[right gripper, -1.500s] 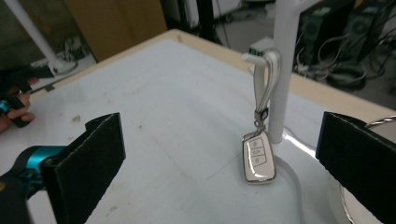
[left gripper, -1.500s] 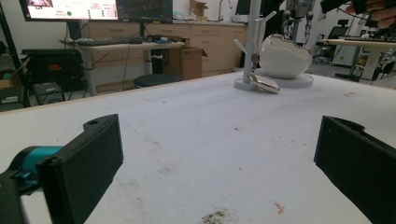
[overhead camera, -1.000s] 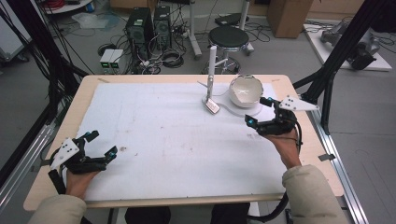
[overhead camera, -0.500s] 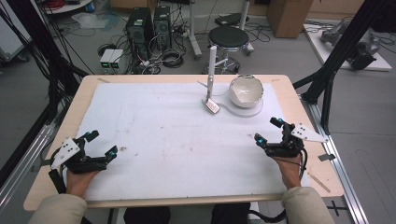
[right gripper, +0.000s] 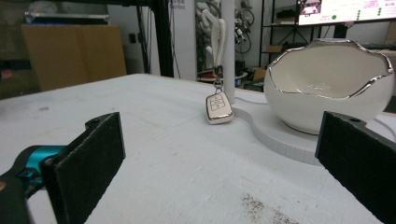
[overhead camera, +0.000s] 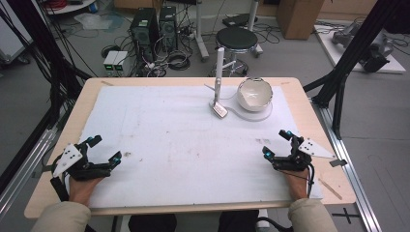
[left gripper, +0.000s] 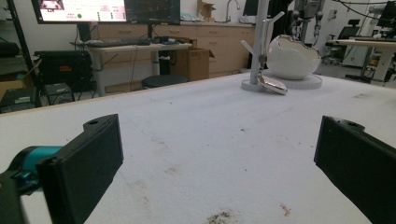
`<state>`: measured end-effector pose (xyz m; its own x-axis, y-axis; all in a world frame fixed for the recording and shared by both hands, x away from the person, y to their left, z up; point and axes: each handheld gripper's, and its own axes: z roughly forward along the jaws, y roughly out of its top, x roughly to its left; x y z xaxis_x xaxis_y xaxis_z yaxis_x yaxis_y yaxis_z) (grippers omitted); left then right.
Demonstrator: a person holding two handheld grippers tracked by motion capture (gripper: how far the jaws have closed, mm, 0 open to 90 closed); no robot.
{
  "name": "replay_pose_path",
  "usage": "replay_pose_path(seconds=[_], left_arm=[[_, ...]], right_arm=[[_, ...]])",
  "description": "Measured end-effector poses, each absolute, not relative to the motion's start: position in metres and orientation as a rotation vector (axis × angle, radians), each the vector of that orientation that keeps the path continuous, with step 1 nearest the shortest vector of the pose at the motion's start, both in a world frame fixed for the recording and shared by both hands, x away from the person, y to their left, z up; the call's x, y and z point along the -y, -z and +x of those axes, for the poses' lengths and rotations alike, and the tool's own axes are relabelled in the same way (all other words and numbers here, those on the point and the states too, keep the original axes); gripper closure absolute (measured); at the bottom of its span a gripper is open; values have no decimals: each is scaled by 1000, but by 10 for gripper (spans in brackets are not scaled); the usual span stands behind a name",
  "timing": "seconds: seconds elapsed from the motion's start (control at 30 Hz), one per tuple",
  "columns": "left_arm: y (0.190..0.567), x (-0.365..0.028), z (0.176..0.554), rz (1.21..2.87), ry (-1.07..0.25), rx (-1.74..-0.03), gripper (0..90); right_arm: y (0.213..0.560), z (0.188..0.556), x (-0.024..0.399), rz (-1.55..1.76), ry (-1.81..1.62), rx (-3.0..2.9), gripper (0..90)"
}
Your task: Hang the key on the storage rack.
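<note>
Hanging key fob (right gripper: pixel 219 108) — its ring hard to see.

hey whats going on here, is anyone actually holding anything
Nothing is held. A person has a hand-held gripper in each hand, the left one and the right one, both open and empty near the table's front edge. Far across stand a white eggshell-shaped bowl and a key fob hanging from a white post, untouched.

Legible text: none that I can read. The wall-mounted monitor screen (left gripper: pixel 79 9) ahead of my left tongs carries lines of text too small to make out; the same for the bright screen (right gripper: pixel 348 10) beyond my right tongs.
</note>
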<state>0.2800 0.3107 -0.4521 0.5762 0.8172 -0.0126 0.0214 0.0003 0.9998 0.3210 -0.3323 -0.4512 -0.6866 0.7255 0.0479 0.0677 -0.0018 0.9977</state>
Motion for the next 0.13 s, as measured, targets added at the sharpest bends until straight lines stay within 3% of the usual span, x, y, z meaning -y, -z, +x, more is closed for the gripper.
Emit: replay_pose_path(seconds=[0.13], left_arm=[[452,-310,279,1439,-746,-766,17]], right_arm=[[451,321,332,825,-1734,-1779,5]])
